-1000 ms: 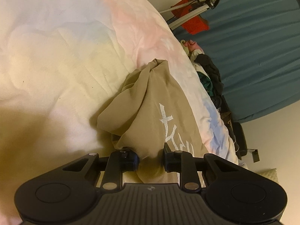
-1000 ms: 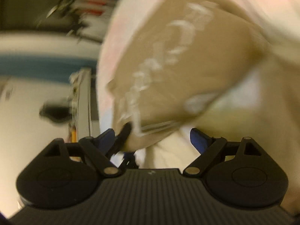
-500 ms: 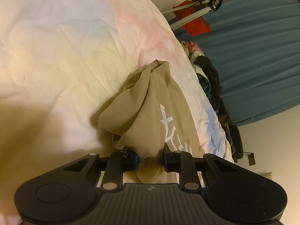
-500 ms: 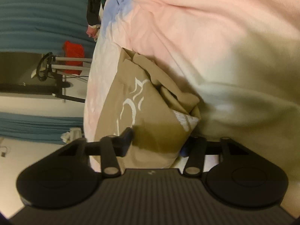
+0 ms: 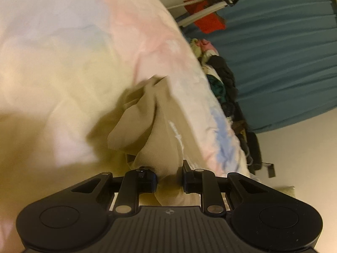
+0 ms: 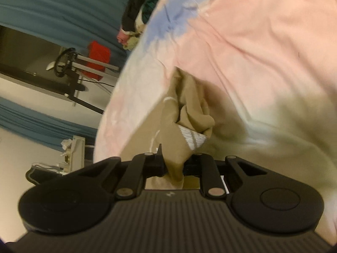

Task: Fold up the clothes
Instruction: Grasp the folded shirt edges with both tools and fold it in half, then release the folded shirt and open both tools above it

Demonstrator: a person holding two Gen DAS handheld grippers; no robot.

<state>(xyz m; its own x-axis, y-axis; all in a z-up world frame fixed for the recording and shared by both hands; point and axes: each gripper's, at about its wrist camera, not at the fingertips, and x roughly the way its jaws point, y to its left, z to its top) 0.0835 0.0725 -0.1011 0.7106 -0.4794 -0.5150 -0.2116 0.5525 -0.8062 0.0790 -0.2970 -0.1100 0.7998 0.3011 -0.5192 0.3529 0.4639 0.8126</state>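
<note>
Tan garment (image 5: 160, 130) bunched on pastel bedspread (image 5: 63, 63), one edge pinched in left gripper (image 5: 169, 178), another between right gripper (image 6: 173, 165), whose jaws are closing on the cloth. Advice: confirm both pinches firm, then raise evenly so fabric hangs flat.

A wide, rumpled pastel bedspread (image 5: 73, 63), washed in pink, pale yellow and blue, covers the bed. Past its far edge lies a heap of dark and coloured clothes (image 5: 223, 82), with pleated teal curtains (image 5: 284, 52) hanging behind. A red cloth (image 6: 99, 60) drapes over a metal frame with silver bars (image 6: 84, 65). A white cabinet (image 6: 76, 154) stands against the cream wall (image 5: 294, 147).
</note>
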